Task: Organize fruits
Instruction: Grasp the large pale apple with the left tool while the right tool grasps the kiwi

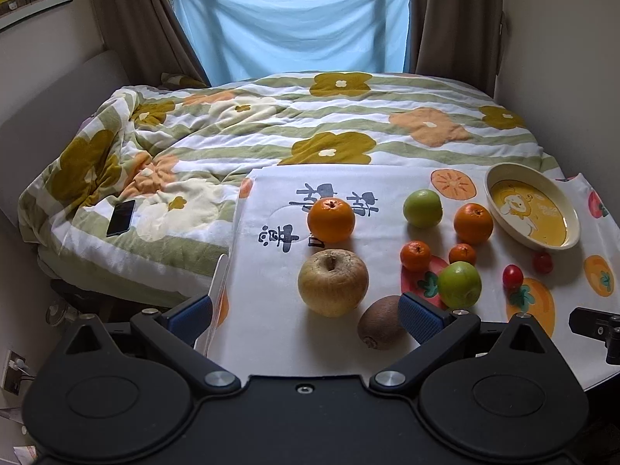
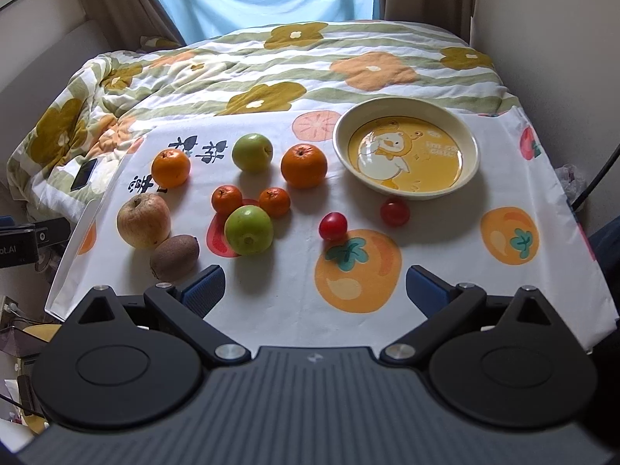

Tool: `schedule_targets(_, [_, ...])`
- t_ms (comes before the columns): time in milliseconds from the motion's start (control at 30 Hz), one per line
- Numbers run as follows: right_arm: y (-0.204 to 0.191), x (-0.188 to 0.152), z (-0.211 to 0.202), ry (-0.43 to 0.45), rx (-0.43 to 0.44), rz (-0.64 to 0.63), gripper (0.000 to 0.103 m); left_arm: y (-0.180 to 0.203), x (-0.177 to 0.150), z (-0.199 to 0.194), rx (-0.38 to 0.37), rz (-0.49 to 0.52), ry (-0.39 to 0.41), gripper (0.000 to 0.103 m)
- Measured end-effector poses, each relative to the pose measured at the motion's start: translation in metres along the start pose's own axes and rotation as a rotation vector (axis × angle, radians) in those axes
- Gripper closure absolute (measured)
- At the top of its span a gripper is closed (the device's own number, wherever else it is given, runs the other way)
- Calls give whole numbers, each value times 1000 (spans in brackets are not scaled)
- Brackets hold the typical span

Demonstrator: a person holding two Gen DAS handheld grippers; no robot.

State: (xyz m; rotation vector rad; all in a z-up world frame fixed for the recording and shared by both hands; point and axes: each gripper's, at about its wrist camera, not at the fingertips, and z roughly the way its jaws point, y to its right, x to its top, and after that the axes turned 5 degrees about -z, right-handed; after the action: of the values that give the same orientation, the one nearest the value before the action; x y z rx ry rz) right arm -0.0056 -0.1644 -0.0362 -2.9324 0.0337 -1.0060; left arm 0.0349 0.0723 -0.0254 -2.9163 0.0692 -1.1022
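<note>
Fruit lies loose on a white printed cloth (image 2: 445,255). A yellowish apple (image 1: 332,282) (image 2: 143,220) and a brown kiwi (image 1: 381,321) (image 2: 174,257) sit at the left. Two oranges (image 2: 171,167) (image 2: 303,165), two small tangerines (image 2: 227,199) (image 2: 274,202), two green apples (image 2: 252,152) (image 2: 248,229) and two cherry tomatoes (image 2: 333,226) (image 2: 394,212) lie in the middle. An empty cream bowl (image 2: 407,147) (image 1: 533,206) with a duck picture stands at the back right. My left gripper (image 1: 306,310) is open and empty, near the apple and kiwi. My right gripper (image 2: 314,286) is open and empty, at the cloth's front.
The cloth covers a table set against a bed with a flowered quilt (image 1: 271,124). A dark phone (image 1: 121,217) lies on the quilt at the left. Walls close in on both sides. The right gripper's body (image 1: 596,327) shows at the right edge of the left wrist view.
</note>
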Motion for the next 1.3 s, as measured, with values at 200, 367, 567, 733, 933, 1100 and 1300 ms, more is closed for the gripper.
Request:
schedule_targets(200, [-31, -7, 36, 6, 54, -52, 0, -18, 1, 40, -46, 50, -26, 0])
schedule_targets(367, [-56, -15, 61, 2, 105, -116, 0, -26, 1, 74, -111, 100, -61, 0])
schedule_targets(567, [-87, -29, 92, -22, 196, -196, 0, -20, -2, 110, -188, 169, -121, 0])
schedule_targets(733, [-103, -31, 106, -29, 228, -217, 0, -14, -3, 130, -219, 183, -131, 0])
schedule_targets(933, [-114, -27, 118, -14, 256, -230, 0, -9, 3, 146, -228, 184, -128, 5])
schedule_targets(1100, [-121, -21, 130, -7, 267, -245, 0, -8, 4, 156, -251, 171, -145, 10])
schedule_targets(1300, [-125, -17, 137, 5, 270, -265, 0, -11, 2, 159, -305, 117, -151, 25])
